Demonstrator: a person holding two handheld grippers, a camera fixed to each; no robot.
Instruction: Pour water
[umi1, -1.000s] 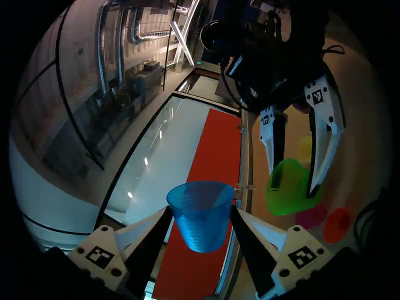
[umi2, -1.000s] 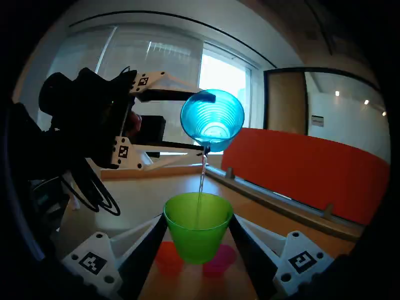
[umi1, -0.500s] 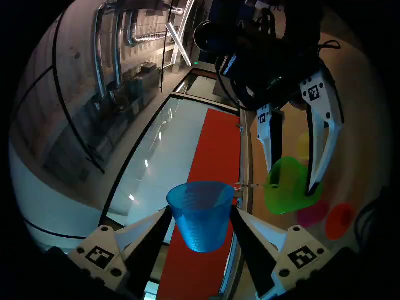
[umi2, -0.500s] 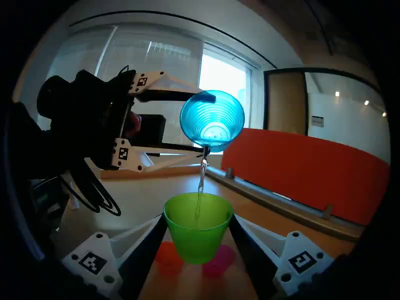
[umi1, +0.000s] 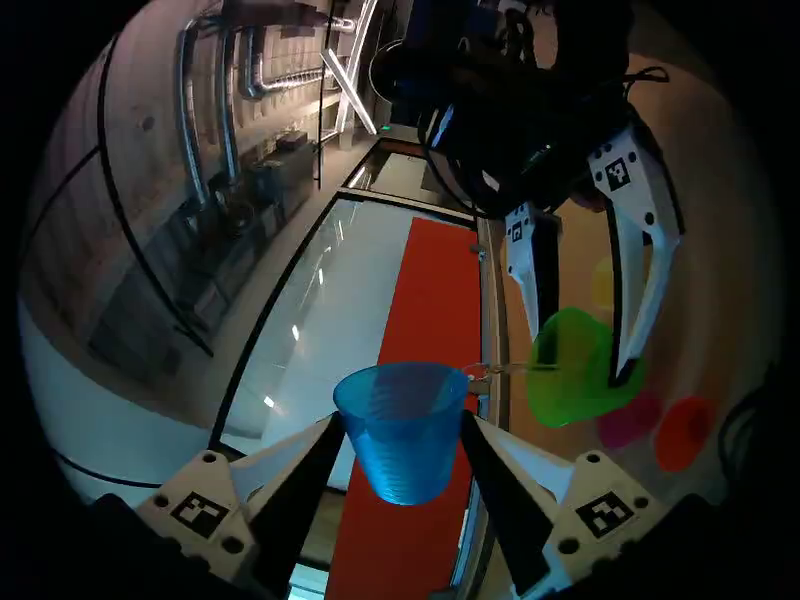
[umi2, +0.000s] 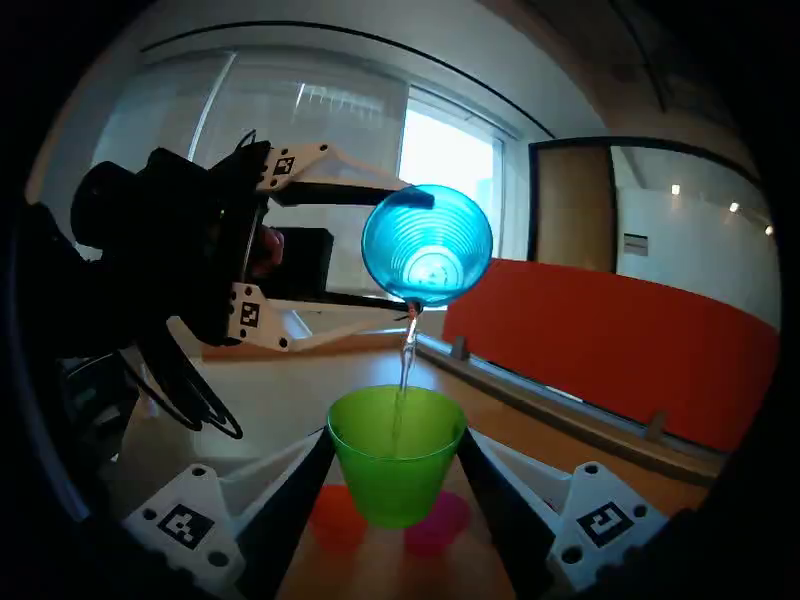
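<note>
We have the right gripper (umi2: 397, 437) fingers clamped on the translucent green plastic cup (umi2: 396, 455), one finger per side, cup upright between the tips. The left gripper (umi1: 400, 418) fingers are likewise clamped on the translucent blue ribbed plastic cup (umi1: 402, 430). In the right gripper view it sits above and just beyond our right fingertips, tipped mouth toward us, lip over the green mouth. A thin water stream (umi2: 405, 365) drops from the blue lip into the green cup. Risks, as we judge them: the stream is thin and wavy, so sideways drift of either hand puts it over the rim onto the wooden tabletop (umi2: 300, 400). Too shallow a tip on blue could let water run back under its lip and dribble down the outside. Both cups look thin and tapered, so extra squeeze may flex them or let them slip toward the tips. We can't read the fill level in green, so overflow is possible. Below the right fingers an orange round plastic piece (umi2: 335, 515) and a pink round plastic piece (umi2: 440, 520) lie on the table, so lowering needs a sidestep. Left of the fingers a black cable loop (umi2: 228, 432) hangs off the left gripper: snag risk. Right of and beyond the fingers, the metal edge rail (umi2: 540, 395) and a red-orange partition panel (umi2: 620, 340) close that side. Open room is upward and back toward us.
</note>
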